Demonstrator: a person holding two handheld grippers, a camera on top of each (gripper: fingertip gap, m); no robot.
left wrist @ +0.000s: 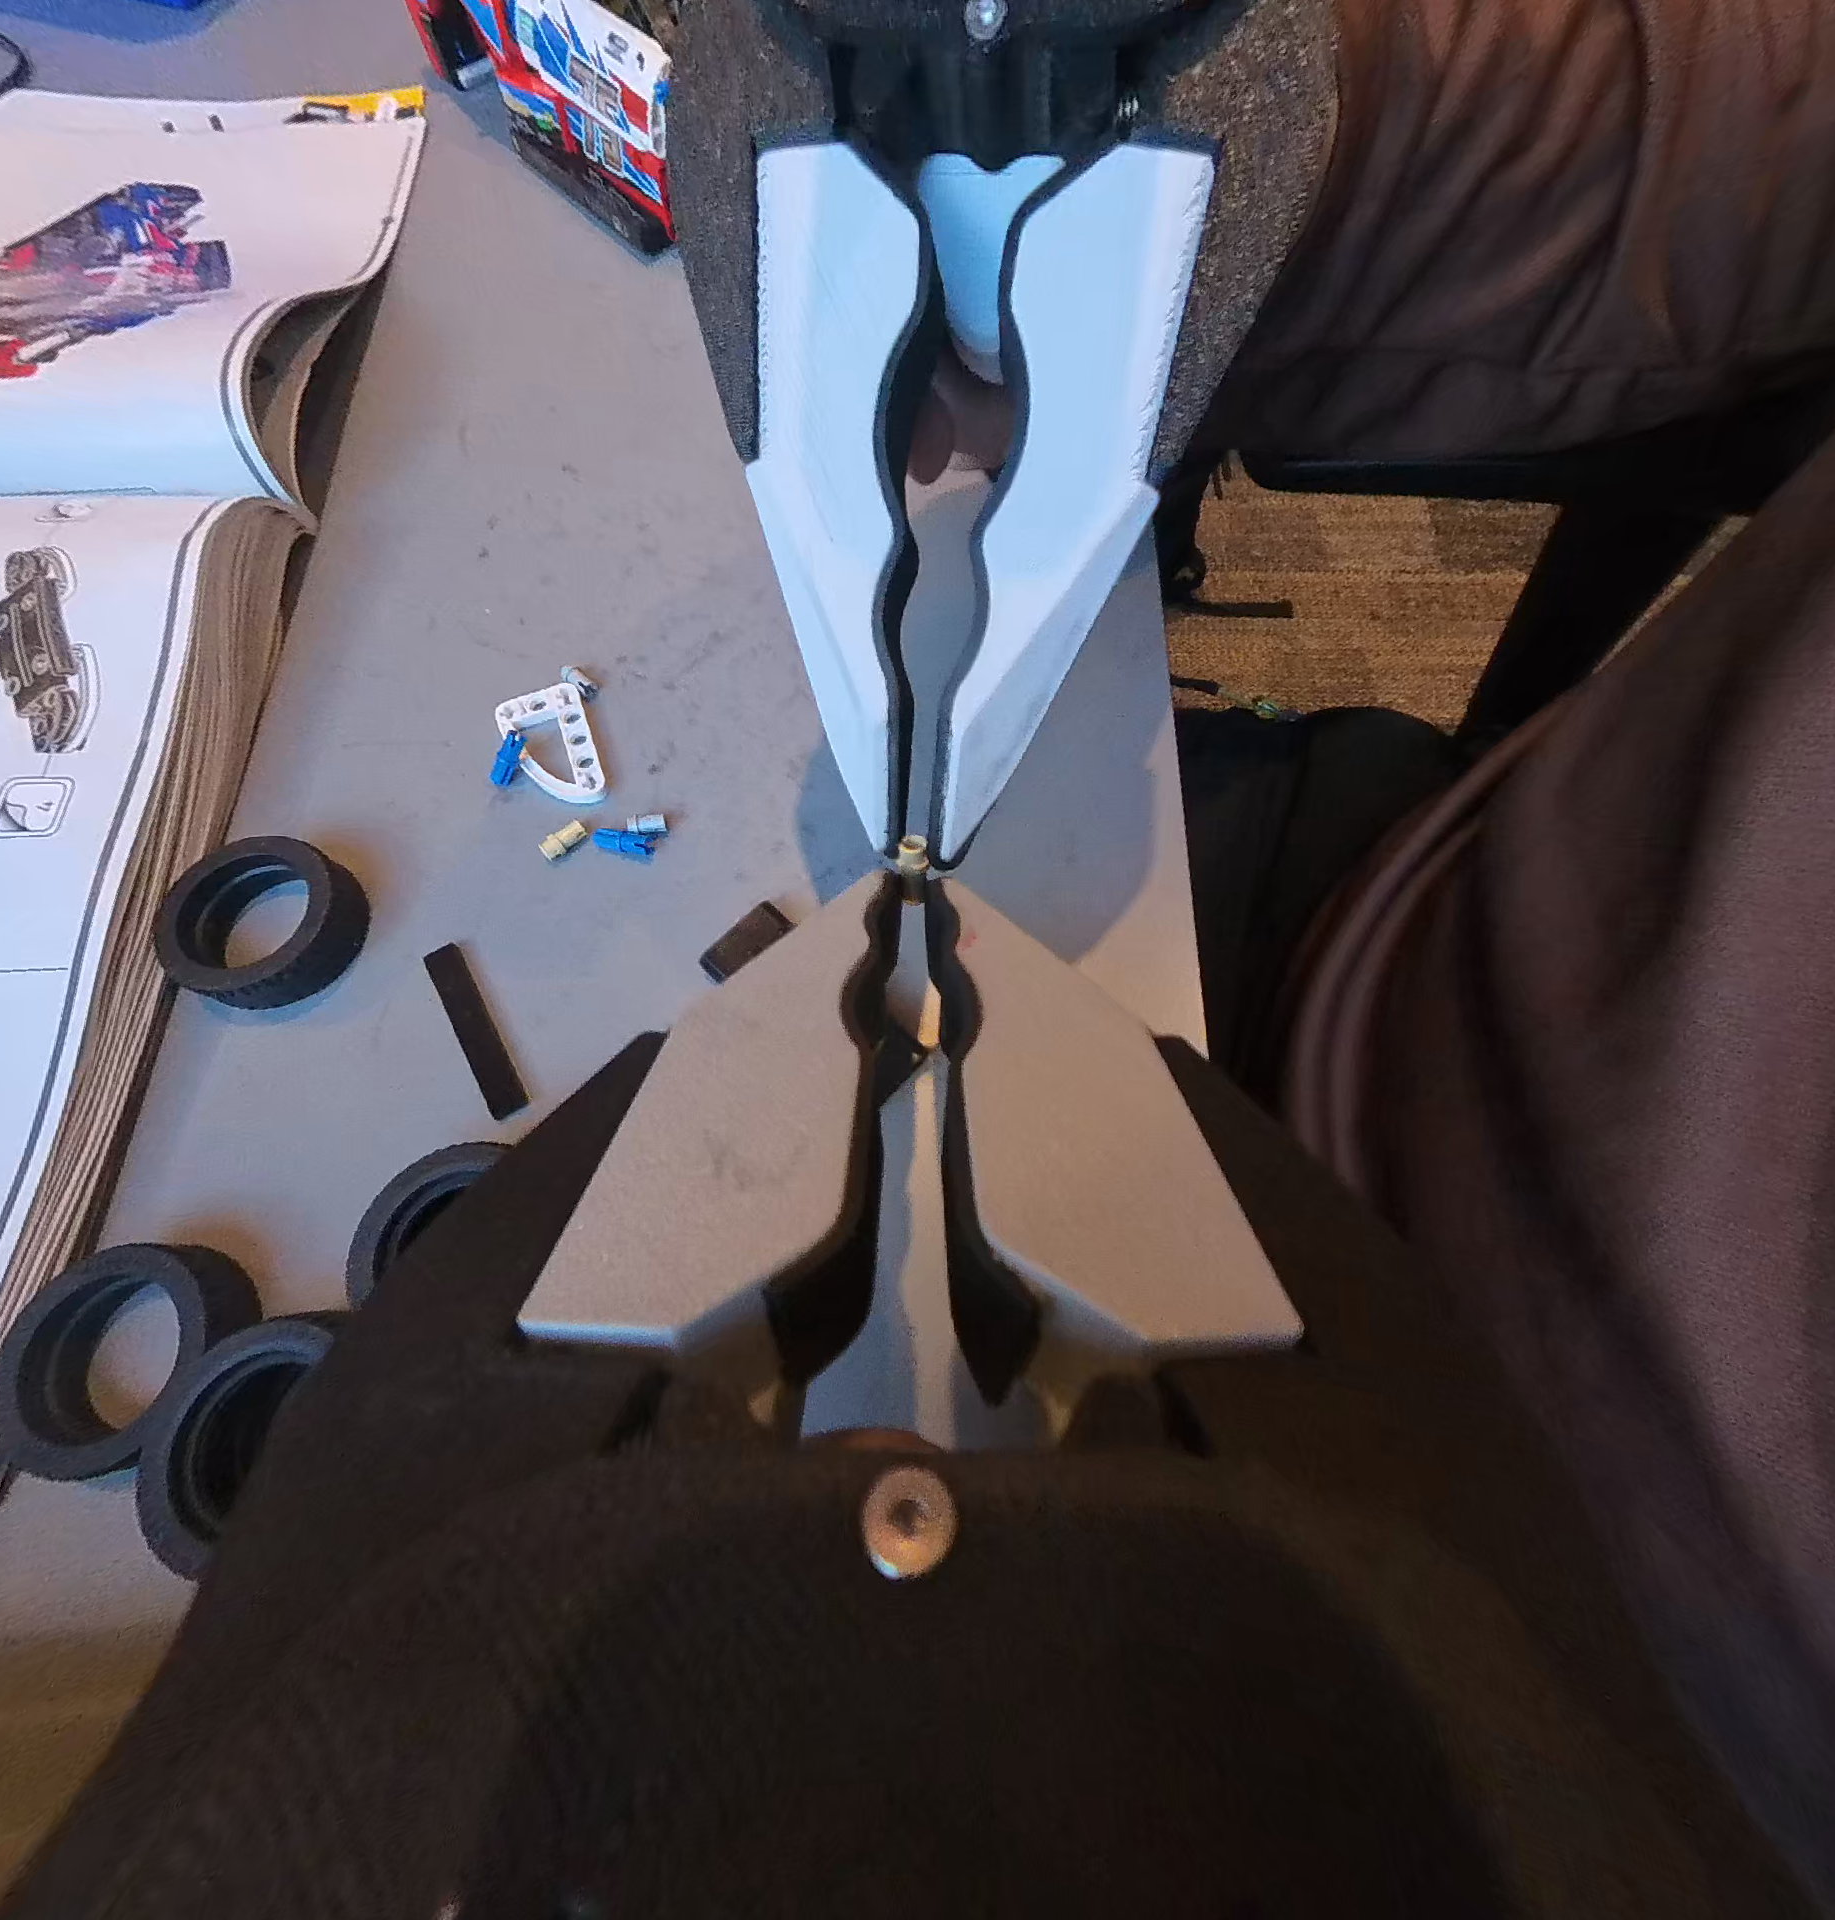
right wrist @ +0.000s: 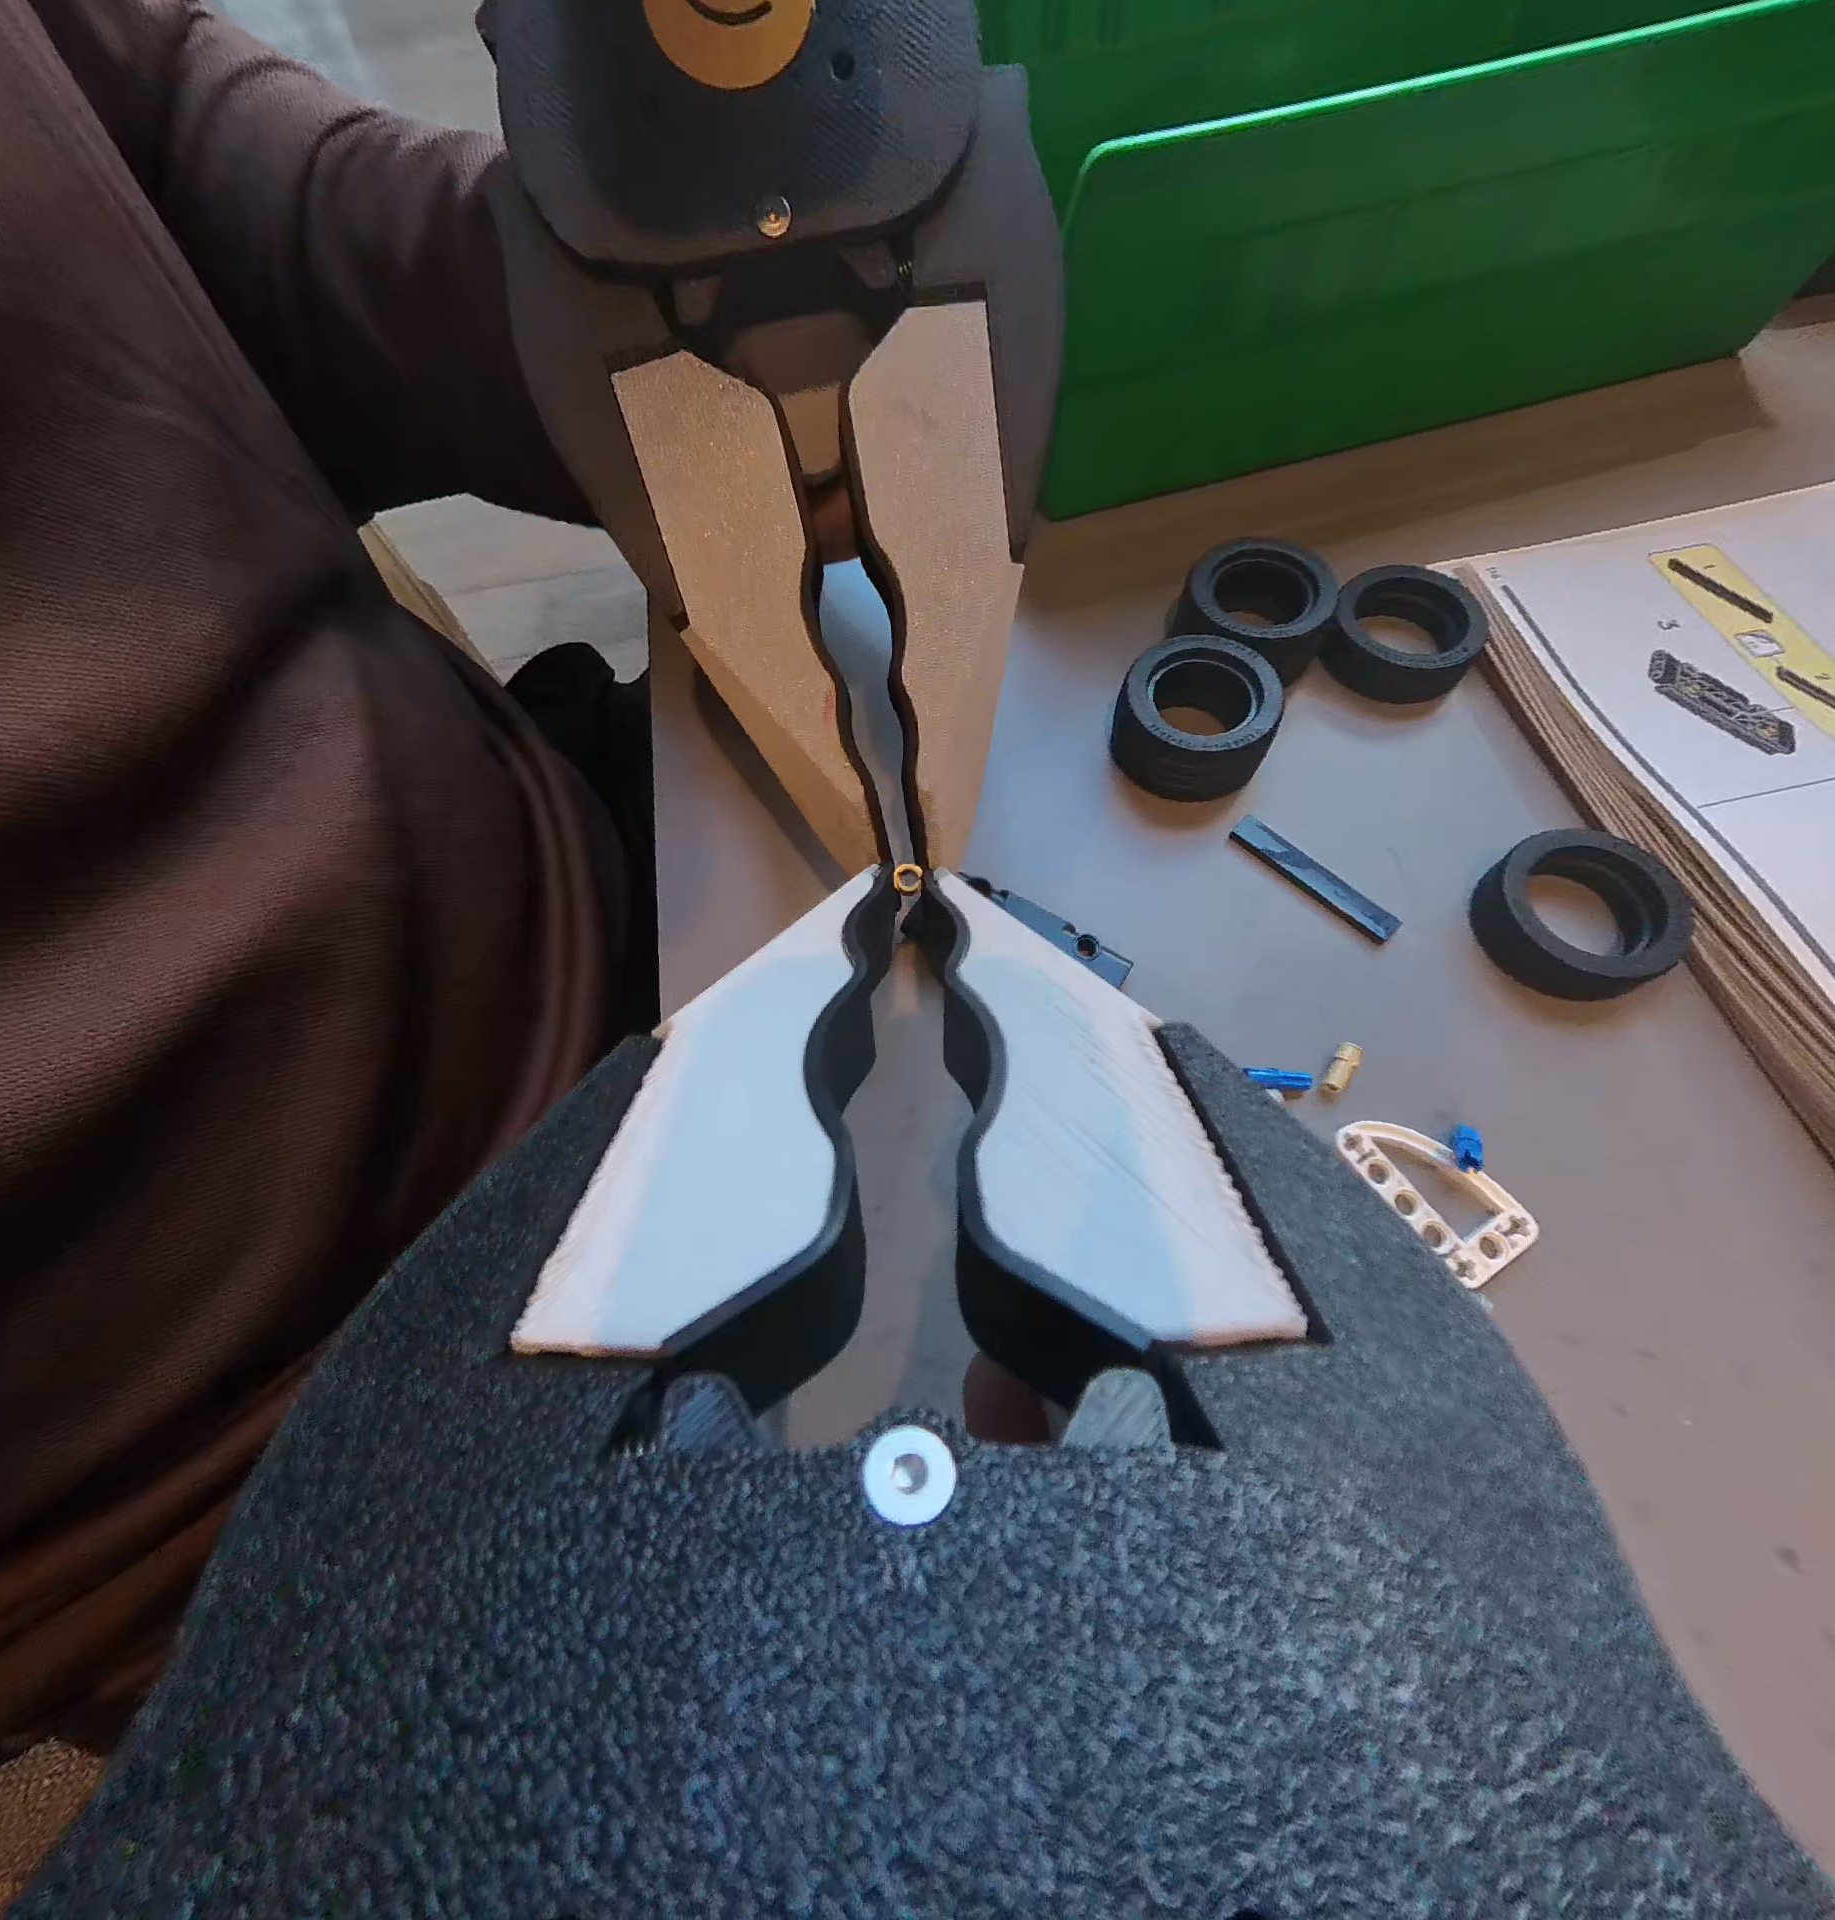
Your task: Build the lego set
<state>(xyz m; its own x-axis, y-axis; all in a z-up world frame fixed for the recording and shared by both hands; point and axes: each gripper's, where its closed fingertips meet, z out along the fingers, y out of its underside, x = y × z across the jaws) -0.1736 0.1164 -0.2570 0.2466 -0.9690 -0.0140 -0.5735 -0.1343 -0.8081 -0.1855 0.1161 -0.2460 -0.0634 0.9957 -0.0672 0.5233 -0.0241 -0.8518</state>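
Observation:
A small tan pin (left wrist: 908,856) is held in the air between my two grippers, which meet tip to tip over the table's near edge. My left gripper (left wrist: 908,891) is shut on its lower end. My right gripper (left wrist: 913,844) comes from the opposite side and is shut on its head. In the right wrist view the pin (right wrist: 905,879) shows end-on as a ring between my right gripper (right wrist: 908,902) and the left gripper (right wrist: 897,864). A white angled frame (left wrist: 558,743) with a blue pin in it lies on the table; it also shows in the right wrist view (right wrist: 1438,1205).
Loose blue, tan and grey pins (left wrist: 606,836), a black strip (left wrist: 474,1029), a short black piece (left wrist: 747,940) and several black tyres (right wrist: 1256,665) lie on the grey table. Open instruction booklets (left wrist: 61,727), a set box (left wrist: 591,114) and green bins (right wrist: 1464,312) border it. A brown sleeve (left wrist: 1619,1039) is close. My left and right fingertips are right by each other. Both grippers' tips are roughly 6 cm from the short black piece (left wrist: 747,940).

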